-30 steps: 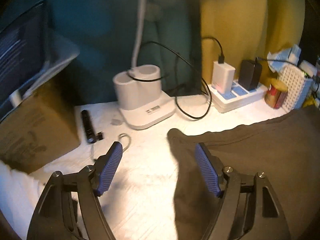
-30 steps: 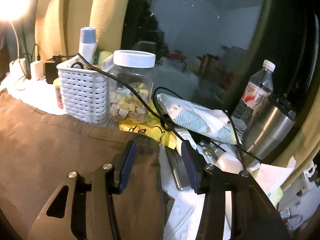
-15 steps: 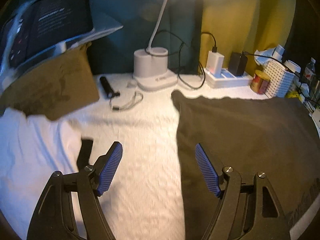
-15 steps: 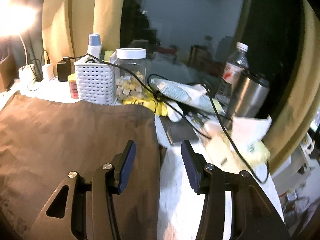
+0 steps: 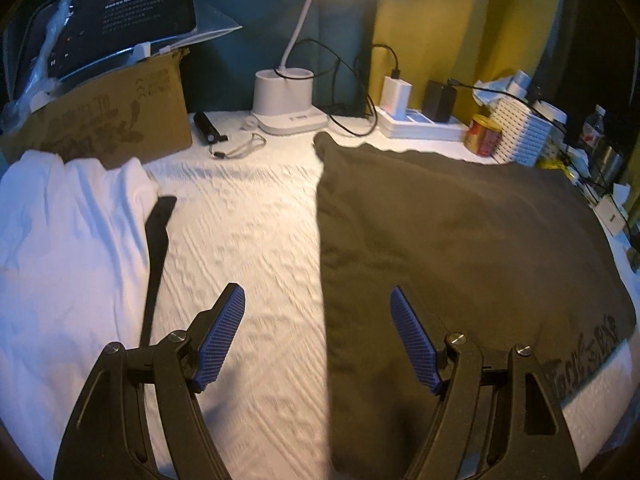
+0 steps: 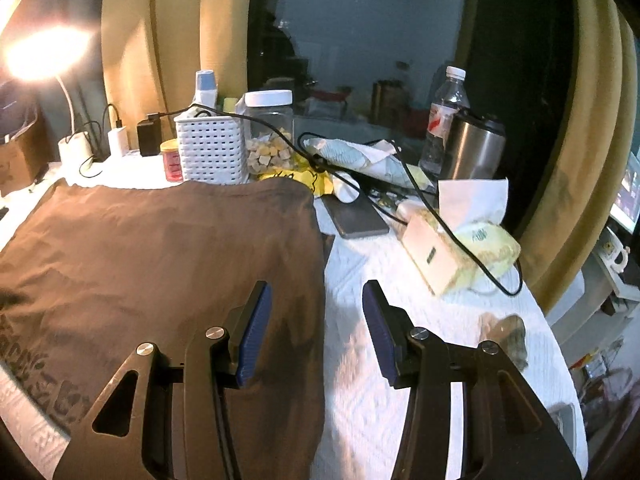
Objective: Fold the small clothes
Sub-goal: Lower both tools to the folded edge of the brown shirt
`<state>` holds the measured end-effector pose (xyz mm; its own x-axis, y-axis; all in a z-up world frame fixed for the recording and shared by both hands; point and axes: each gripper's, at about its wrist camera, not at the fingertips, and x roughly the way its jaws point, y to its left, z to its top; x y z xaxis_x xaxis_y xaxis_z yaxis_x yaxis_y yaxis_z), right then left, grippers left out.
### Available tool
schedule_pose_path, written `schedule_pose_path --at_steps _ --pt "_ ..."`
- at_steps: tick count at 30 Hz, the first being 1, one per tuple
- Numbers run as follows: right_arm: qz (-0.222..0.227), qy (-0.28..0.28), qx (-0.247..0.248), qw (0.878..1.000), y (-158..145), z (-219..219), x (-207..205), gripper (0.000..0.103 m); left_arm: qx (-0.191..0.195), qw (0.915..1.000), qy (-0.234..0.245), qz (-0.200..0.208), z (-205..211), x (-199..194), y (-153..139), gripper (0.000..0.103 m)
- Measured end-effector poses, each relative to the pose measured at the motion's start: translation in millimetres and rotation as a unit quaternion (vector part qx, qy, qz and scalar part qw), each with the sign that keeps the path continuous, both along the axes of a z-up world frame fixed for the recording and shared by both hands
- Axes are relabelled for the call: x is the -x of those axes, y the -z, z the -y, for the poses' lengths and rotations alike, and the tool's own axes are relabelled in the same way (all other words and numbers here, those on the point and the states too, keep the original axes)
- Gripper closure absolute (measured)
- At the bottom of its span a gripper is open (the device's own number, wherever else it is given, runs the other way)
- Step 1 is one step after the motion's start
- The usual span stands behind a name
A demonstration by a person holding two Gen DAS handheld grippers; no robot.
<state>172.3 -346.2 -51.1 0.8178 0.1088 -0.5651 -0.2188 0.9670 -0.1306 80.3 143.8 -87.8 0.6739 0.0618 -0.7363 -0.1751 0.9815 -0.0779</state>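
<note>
The left gripper (image 5: pixel 318 336) hangs above the white textured cloth (image 5: pixel 248 240) covering the table, its blue-padded jaws spread wide and holding nothing. Its right finger sits over the left edge of a dark brown T-shirt (image 5: pixel 460 240) laid flat, printed lettering showing near its lower right corner. To the left lies a white garment (image 5: pixel 68 232) with a black strip (image 5: pixel 157 248) beside it. Farther back stand a cardboard box (image 5: pixel 104 124), a white lamp base (image 5: pixel 286 102), a black flashlight (image 5: pixel 207 129), a power strip (image 5: pixel 424 128), a red-and-gold tin (image 5: pixel 485 135) and a white perforated basket (image 5: pixel 522 132).
</note>
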Motion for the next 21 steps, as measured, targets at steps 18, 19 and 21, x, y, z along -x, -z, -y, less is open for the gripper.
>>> schedule_pose_path --at_steps 18,19,21 --pt "-0.100 -0.004 -0.041 0.994 49 24 67 0.048 0.040 0.9985 0.033 -0.018 25 61 21 0.028" --pt "-0.103 -0.004 -0.043 0.994 50 24 68 0.048 0.038 0.9984 0.037 -0.019 26 61 22 0.028" --pt "-0.113 -0.001 -0.056 0.992 55 26 72 0.048 0.039 0.9981 0.042 -0.023 28 60 25 0.029"
